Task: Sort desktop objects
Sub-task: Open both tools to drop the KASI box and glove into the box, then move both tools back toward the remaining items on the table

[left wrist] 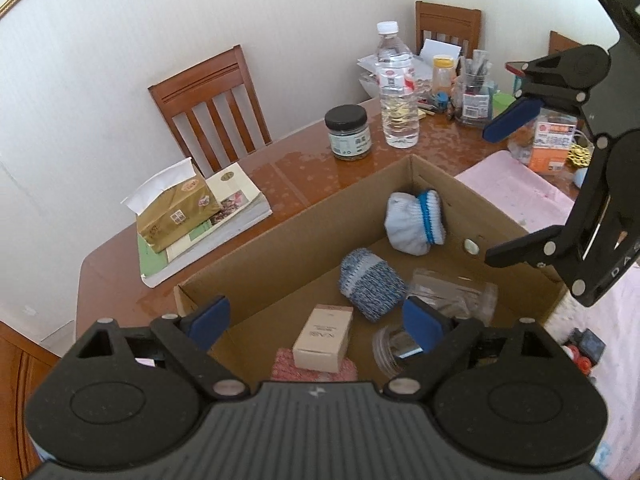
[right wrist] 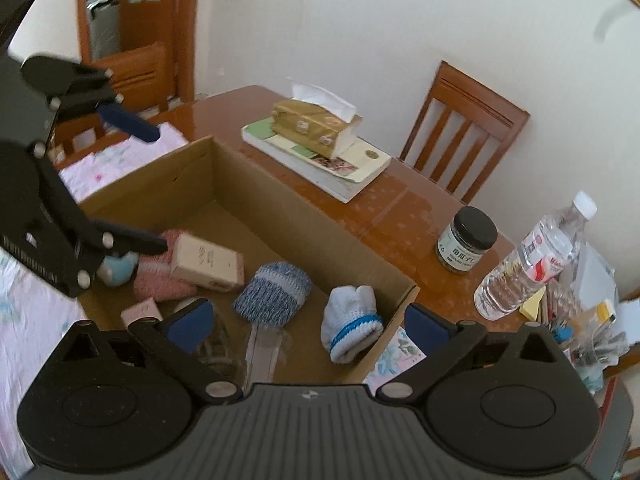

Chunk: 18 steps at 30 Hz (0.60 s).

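An open cardboard box (left wrist: 288, 228) (right wrist: 280, 204) stands on the brown table. In it lie a white sock ball with a blue band (left wrist: 414, 220) (right wrist: 352, 326), a blue speckled sock ball (left wrist: 372, 284) (right wrist: 272, 294), a beige carton (left wrist: 324, 338) (right wrist: 208, 262), a pink knit piece (right wrist: 160, 280), clear plastic wrap (left wrist: 454, 292) and a clear lid (left wrist: 390, 350). My left gripper (left wrist: 316, 324) (right wrist: 140, 182) hovers open over the box, nothing between its blue pads. My right gripper (right wrist: 308, 328) (left wrist: 508, 188) hangs open over the box's other side, also holding nothing.
Beyond the box lie a gold tissue pack (left wrist: 178, 208) on stacked books (right wrist: 332, 164), a dark-lidded jar (left wrist: 347, 132) and a water bottle (left wrist: 396, 88). Cluttered pens and papers (left wrist: 472, 92) fill the far corner. A pink cloth (left wrist: 520, 192) flanks the box. Wooden chairs (left wrist: 212, 108) stand behind.
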Each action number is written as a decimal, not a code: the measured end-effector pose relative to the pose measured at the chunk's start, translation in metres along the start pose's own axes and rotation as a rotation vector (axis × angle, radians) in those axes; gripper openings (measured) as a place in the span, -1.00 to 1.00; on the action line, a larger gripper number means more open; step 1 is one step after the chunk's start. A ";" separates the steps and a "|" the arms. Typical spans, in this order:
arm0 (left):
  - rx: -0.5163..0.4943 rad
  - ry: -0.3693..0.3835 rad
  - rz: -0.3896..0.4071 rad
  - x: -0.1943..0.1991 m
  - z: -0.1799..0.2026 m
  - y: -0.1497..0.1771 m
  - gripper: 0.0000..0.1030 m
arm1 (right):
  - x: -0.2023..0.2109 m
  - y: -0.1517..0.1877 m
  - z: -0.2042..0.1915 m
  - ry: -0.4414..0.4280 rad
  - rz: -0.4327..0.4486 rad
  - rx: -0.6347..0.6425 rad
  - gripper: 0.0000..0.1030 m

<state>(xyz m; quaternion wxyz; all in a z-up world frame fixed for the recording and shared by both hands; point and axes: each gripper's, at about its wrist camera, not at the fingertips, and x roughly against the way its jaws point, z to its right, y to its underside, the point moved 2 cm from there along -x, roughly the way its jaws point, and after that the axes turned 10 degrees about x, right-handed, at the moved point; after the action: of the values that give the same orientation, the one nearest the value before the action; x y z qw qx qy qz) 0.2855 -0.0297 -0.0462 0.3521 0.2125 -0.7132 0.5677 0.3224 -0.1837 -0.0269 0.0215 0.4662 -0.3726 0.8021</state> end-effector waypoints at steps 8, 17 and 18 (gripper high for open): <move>-0.008 0.010 0.003 0.023 0.007 0.012 0.82 | 0.017 0.013 -0.006 0.009 -0.017 -0.030 1.00; -0.026 0.038 0.020 0.058 0.021 0.039 0.90 | 0.042 0.032 -0.031 0.040 -0.016 -0.030 1.00; -0.029 0.037 0.019 0.060 0.023 0.044 0.90 | 0.044 0.034 -0.033 0.041 -0.015 -0.032 1.00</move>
<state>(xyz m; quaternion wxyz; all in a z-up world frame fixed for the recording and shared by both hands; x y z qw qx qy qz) 0.2086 -0.0340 -0.0327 0.3630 0.1901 -0.7166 0.5644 0.2602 -0.2011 -0.0222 0.0427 0.4520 -0.3814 0.8053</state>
